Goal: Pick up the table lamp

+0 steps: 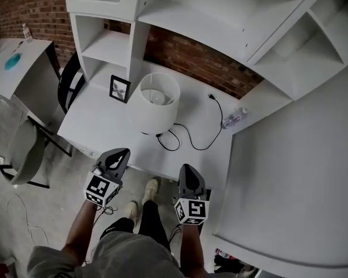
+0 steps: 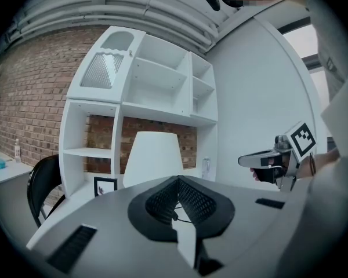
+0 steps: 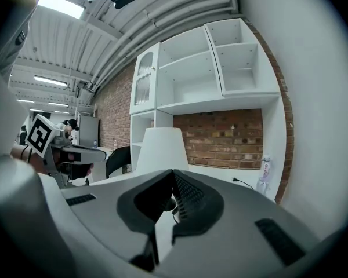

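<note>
Both arms reach forward, with the two grippers side by side, well apart, and tipped slightly below level. On the left gripper [image 1: 122, 153] the jaws are closed tip to tip with nothing between them, and the bare left forearm [image 1: 80, 231] runs back from its marker cube [image 1: 101, 189]. On the right gripper [image 1: 187, 169] the jaws are likewise together and empty; it lies roughly parallel to the left one and sits lower in the head view.

One lamp [image 1: 156, 106], one picture frame [image 1: 120, 89], one cord [image 1: 192, 139], two bottles [image 1: 234, 119] [image 1: 26, 32] and two grippers [image 1: 122, 154] [image 1: 186, 169] are counted around the desk [image 1: 101, 126].
</note>
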The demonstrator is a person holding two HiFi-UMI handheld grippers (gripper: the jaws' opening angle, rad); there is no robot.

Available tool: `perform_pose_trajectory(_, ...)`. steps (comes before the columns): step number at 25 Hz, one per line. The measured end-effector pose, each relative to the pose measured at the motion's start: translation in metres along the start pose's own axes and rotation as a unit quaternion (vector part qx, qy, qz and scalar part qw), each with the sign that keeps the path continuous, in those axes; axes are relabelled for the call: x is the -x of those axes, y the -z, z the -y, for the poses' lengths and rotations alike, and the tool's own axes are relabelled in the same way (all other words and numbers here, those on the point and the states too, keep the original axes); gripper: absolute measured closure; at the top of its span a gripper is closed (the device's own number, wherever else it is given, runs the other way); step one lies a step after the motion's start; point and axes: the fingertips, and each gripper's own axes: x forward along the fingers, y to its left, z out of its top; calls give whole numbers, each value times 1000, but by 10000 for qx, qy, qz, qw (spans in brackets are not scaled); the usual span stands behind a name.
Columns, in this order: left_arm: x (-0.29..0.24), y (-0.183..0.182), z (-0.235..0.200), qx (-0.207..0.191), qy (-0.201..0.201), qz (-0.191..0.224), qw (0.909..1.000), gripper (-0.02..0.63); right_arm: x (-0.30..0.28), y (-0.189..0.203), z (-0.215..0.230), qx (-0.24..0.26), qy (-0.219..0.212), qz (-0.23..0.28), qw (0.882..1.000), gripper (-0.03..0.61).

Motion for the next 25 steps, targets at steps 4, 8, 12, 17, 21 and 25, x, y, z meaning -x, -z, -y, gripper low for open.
perform_pose_trajectory(4, -27, 14, -11, 63, -39, -62, 10000, 612, -27, 11, 16, -125, -13, -41, 9999, 557)
perform_pose_trajectory(8, -56, 32, -21, 116, -90, -72, 9999, 612, -60, 23, 32, -144, -126, -14, 9998, 556)
perform_pose_trajectory(12, -81, 51, -31, 171, -208, -49, 9996, 612, -89, 41, 42, -155, -259, -60, 9995, 557)
perform_pose_trajectory(17, -107, 76, -40, -17, -356, -133, 9993, 612, -123, 64, 51, -186, -434, -80, 9989, 557)
perform_pose_trajectory(21, -123, 95, -46, 134, -437, -61, 9989, 612, -147, 79, 60, -182, -515, -35, 9985, 557)
perform_pose_trajectory(25, -138, 116, -51, 175, -518, -4, 9985, 612, -162, 98, 66, -175, -551, -26, 9983, 555)
